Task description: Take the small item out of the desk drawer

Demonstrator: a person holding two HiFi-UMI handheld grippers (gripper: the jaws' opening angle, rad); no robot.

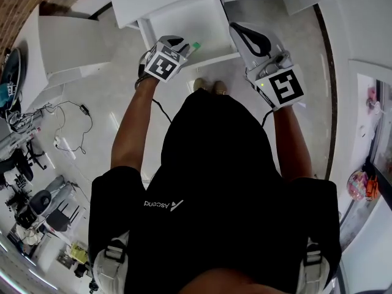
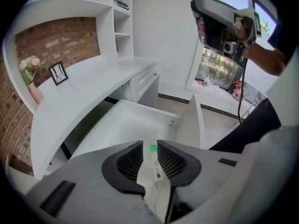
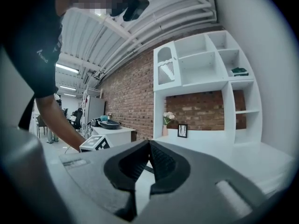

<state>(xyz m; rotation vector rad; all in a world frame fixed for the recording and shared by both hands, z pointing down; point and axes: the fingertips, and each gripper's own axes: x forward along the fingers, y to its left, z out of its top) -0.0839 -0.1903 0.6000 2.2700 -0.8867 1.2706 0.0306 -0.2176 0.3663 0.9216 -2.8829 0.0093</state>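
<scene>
- Left gripper (image 2: 150,143): fingers slack, the item (image 2: 156,169) loose between them (leaning on one pad), above the open drawer (image 2: 135,120).
- Right gripper (image 3: 149,143): fingers clenched, empty.
- I'd clamp firmly before lifting clear.

Black short-sleeved shirt (image 1: 214,182); left hand-held gripper (image 1: 188,48) white, black-padded

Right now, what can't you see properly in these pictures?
1. Print on the small item: left gripper view, too small to read.
2. Whether the left gripper presses on it: left gripper view, not clear.
3. Near part of the drawer: left gripper view, behind the jaws.
4. Dark thing on the shelf: right gripper view, too small.
</scene>
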